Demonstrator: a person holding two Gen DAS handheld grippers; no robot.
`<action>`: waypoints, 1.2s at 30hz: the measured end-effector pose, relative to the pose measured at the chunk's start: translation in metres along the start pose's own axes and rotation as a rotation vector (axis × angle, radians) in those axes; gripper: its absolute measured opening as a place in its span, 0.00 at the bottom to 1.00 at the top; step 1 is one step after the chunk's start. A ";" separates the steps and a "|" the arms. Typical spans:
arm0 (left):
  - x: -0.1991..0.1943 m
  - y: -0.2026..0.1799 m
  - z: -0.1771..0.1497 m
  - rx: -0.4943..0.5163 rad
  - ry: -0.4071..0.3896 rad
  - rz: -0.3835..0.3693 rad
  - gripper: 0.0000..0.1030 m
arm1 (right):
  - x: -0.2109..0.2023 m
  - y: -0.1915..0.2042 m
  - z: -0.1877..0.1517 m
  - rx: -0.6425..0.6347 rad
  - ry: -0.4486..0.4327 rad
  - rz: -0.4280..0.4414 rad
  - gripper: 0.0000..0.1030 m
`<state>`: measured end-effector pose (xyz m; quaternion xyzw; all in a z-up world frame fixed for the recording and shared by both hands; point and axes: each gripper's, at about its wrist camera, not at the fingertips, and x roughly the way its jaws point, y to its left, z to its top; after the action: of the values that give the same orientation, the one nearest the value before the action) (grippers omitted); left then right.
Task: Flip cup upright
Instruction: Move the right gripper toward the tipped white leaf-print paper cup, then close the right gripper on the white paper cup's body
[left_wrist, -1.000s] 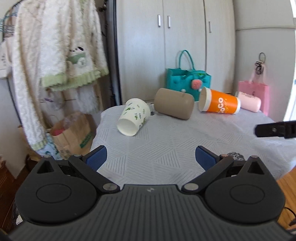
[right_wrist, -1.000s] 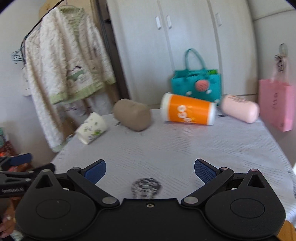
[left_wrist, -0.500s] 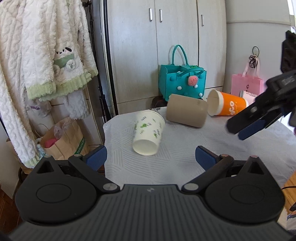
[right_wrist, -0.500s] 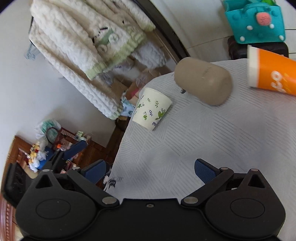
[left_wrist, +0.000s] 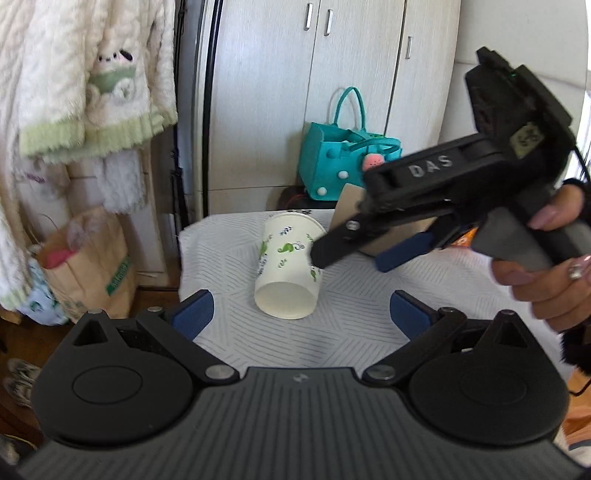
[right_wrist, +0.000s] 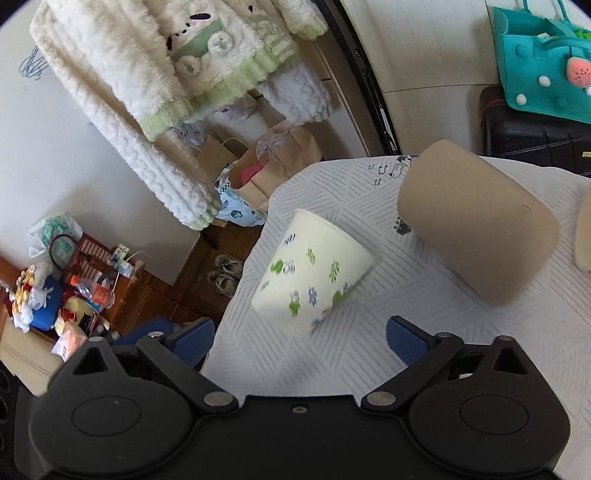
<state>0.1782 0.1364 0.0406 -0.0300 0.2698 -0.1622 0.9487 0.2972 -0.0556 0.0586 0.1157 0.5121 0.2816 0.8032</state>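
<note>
Right hand-held gripper (left_wrist: 349, 258) now nearer, partly hiding brown cup (left_wrist: 391, 240).

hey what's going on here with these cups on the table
A person holds a gripper in each hand over a table with cups lying on their sides. The right gripper, jaws open, is right by the leaf-print paper cup but not gripping it. The left gripper waits open before its mouth. A tan cup lies beside it.

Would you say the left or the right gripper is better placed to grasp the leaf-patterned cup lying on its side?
Right, probably: the right gripper hangs open just over the leaf-patterned cup, while the left gripper faces its end.
</note>
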 end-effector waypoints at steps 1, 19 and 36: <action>0.002 0.002 -0.001 -0.009 0.000 -0.006 1.00 | 0.004 0.000 0.003 0.003 0.006 0.008 0.97; 0.026 0.026 0.000 -0.057 -0.008 -0.099 0.97 | 0.047 0.007 0.018 0.006 0.037 0.003 0.97; 0.024 0.017 -0.003 -0.063 0.066 -0.163 0.97 | 0.037 0.004 0.006 -0.064 0.024 -0.010 0.66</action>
<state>0.2009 0.1453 0.0236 -0.0761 0.3026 -0.2312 0.9215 0.3127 -0.0305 0.0352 0.0838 0.5130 0.2953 0.8016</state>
